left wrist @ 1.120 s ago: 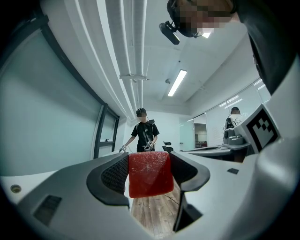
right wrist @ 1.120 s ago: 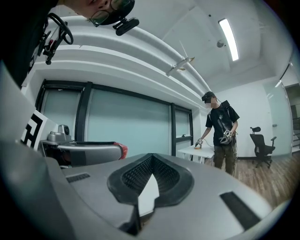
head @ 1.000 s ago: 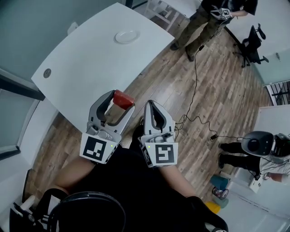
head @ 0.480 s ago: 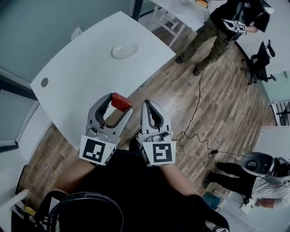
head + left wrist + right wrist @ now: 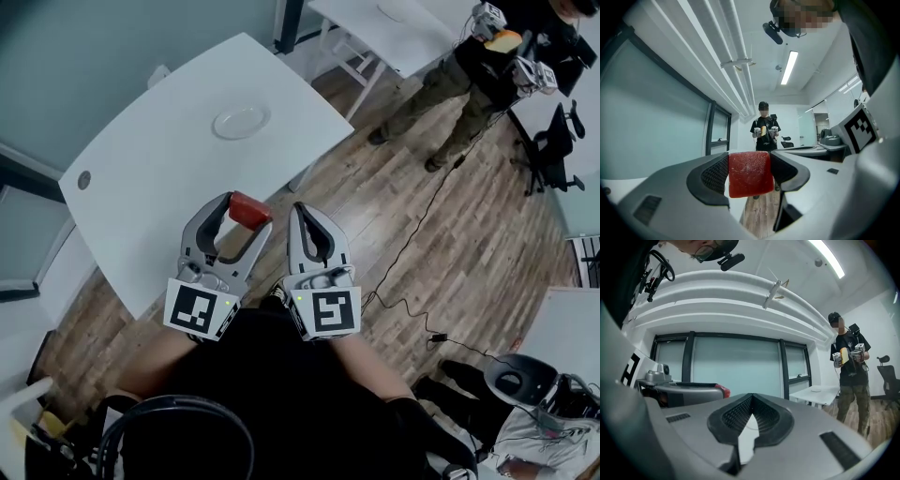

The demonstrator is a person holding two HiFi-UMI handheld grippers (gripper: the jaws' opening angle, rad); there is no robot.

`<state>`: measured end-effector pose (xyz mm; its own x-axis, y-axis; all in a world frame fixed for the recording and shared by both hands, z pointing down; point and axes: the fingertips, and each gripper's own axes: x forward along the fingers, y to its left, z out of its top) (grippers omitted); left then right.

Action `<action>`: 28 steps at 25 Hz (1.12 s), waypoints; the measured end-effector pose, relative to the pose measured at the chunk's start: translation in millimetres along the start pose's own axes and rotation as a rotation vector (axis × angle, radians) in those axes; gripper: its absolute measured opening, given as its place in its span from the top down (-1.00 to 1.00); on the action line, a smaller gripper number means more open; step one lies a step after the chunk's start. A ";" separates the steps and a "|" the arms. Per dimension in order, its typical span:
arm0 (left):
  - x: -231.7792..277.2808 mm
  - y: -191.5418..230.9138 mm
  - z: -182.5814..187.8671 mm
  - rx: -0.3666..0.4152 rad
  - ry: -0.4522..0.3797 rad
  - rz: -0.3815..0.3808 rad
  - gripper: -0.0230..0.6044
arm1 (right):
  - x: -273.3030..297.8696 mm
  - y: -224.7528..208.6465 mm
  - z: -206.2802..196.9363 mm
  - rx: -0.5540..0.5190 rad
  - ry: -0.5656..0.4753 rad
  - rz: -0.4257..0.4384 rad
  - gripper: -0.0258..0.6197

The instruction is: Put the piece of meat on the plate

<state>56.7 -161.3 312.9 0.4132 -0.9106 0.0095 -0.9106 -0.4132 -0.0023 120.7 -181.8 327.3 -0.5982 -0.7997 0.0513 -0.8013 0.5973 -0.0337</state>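
Observation:
The red piece of meat [image 5: 249, 210] is clamped between the jaw tips of my left gripper [image 5: 246, 212], held in the air over the near edge of the white table [image 5: 169, 159]. From the left gripper view the meat [image 5: 750, 173] is a flat red square filling the gap of that gripper [image 5: 750, 174]. A small white plate [image 5: 240, 121] lies far up the table, well beyond the meat. My right gripper [image 5: 302, 217] hangs beside the left one, shut with nothing in it; its own view shows the ribbed pads [image 5: 761, 416] pressed together at the tip [image 5: 751, 405].
Another person [image 5: 487, 66] stands on the wood floor [image 5: 441, 234] at the upper right with grippers of their own. A black cable [image 5: 412, 234] trails across the floor. A second white table [image 5: 394, 28] stands behind; an office chair [image 5: 555, 141] sits at the right.
The view has shifted: table and plate sit lower and more to the left in the frame. Both grippers keep their pose, the meat still clamped. The other person has moved toward the upper right.

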 end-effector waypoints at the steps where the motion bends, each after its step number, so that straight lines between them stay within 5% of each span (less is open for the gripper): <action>1: 3.7 -1.8 -0.1 0.002 0.001 0.008 0.04 | 0.9 -2.7 -0.5 0.006 -0.006 0.015 0.92; 18: 16.2 -1.2 -12.0 0.017 0.065 0.105 0.04 | 15.3 -11.7 -16.3 0.096 -0.002 0.127 0.92; 28: 61.7 40.0 -26.7 -0.043 0.071 0.072 0.04 | 68.6 -33.8 -24.4 0.036 0.067 0.088 0.92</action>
<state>45.5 -233.8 340.1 0.3469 -0.9344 0.0813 -0.9379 -0.3450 0.0376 106.9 -255.4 356.3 -0.6658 -0.7376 0.1128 -0.7459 0.6616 -0.0765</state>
